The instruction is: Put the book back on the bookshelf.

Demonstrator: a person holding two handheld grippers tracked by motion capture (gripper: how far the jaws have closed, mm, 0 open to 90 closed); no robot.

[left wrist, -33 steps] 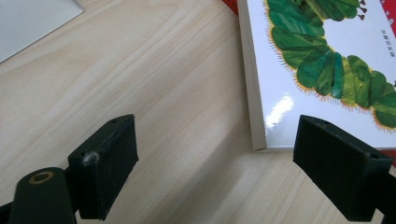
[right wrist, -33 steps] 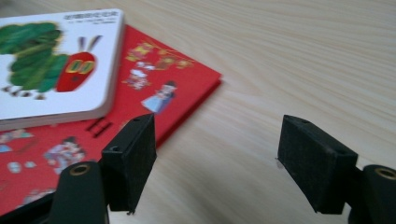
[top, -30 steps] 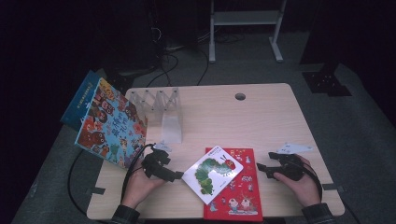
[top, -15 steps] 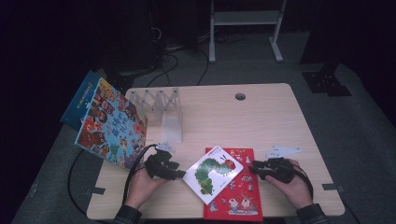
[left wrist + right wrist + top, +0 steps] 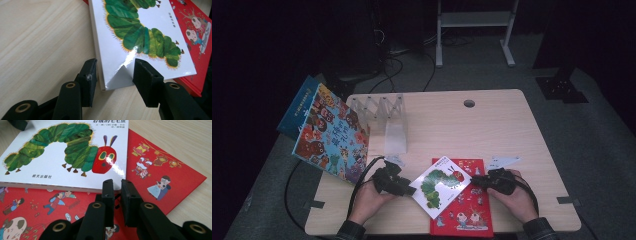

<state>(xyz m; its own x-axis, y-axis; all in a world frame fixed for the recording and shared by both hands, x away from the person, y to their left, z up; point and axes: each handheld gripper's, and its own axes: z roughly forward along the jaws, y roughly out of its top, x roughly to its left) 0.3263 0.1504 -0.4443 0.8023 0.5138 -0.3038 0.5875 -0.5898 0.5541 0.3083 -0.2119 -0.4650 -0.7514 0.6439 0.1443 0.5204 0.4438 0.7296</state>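
White caterpillar picture book (image 5: 441, 186), lower centre, atop red picture book (image 5: 464, 215). Left gripper (image 5: 113, 76) straddles its corner, jaws closing; right gripper (image 5: 117, 190) nearly shut at its edge. Risk: shallow corner hold slips.

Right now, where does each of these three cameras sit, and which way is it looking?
High view: fixed above the person's side, looking forward and down on the table; both hands with the left claw and right claw.
Left gripper view: rides the left claw, looking along its jaws astride the caterpillar book corner.
Right gripper view: rides the right claw, its jaws nearly shut, facing the red book.
All share the caterpillar book.
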